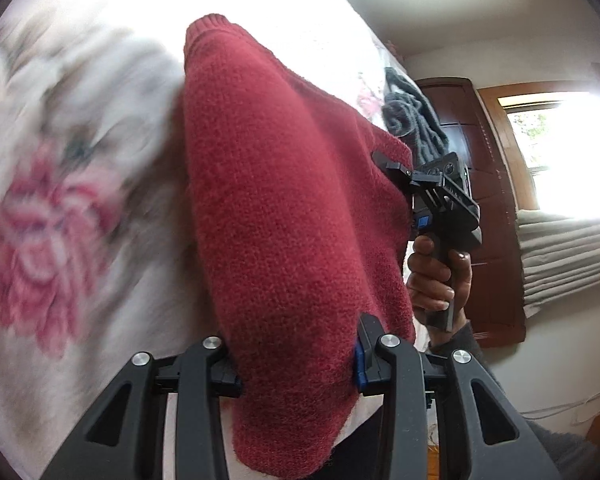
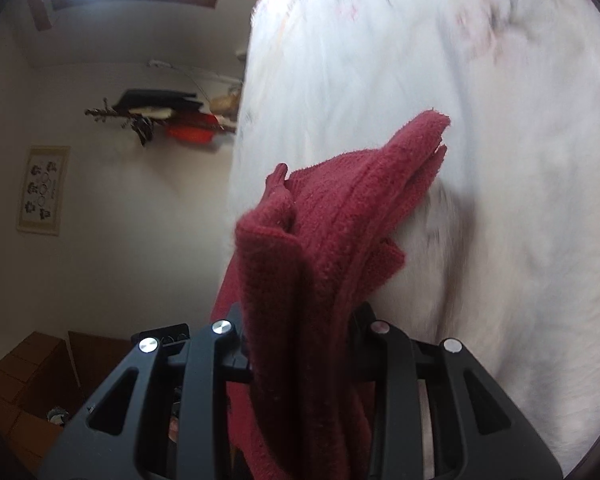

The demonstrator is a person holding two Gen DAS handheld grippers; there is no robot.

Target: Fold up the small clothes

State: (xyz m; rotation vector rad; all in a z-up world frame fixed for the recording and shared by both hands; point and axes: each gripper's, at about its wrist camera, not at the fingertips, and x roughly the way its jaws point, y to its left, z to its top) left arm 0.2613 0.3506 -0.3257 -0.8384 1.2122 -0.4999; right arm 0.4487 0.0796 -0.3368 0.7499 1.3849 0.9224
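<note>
A dark red knitted sweater (image 1: 276, 216) is held up over a white bedspread with pink flowers (image 1: 52, 216). My left gripper (image 1: 298, 372) is shut on its lower edge, with the knit bunched between the fingers. In the left wrist view my right gripper (image 1: 400, 172) grips the sweater's right edge, held by a person's hand (image 1: 436, 276). In the right wrist view the sweater (image 2: 324, 240) hangs in thick folds from my right gripper (image 2: 300, 340), which is shut on it, over the blurred bedspread (image 2: 480, 160).
A grey knitted garment (image 1: 414, 120) lies on the bed's far edge. A dark wooden door (image 1: 484, 184) and a bright window (image 1: 560, 152) stand to the right. Wall shelves with clutter (image 2: 168, 120), a picture (image 2: 42, 190) and cardboard boxes (image 2: 24, 380) are beside the bed.
</note>
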